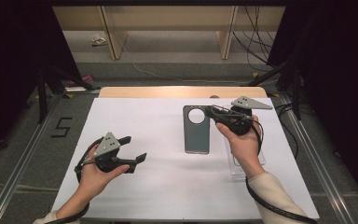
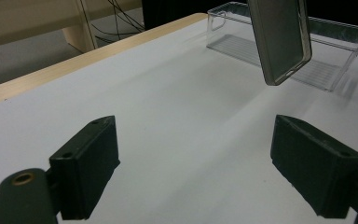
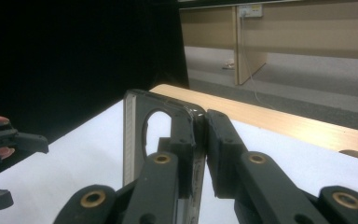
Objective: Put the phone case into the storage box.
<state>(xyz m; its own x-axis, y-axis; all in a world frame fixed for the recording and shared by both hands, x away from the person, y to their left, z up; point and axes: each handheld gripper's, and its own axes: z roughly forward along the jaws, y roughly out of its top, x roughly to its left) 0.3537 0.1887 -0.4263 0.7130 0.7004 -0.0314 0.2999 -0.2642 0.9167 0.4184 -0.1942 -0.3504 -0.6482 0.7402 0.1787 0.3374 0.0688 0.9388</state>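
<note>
Right gripper [image 1: 214, 112] fingers clamping phone case [image 1: 196, 135], seemingly hanging lengthwise, camera hole topmost, left gripper [image 1: 133, 149] fingers wide

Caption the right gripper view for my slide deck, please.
Right gripper shut on a grey phone case, held above the white table.

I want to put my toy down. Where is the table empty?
The white table is bare between the left tool and the phone case, and along the near edge. It is crowded around the right tool and clear tray.
</note>
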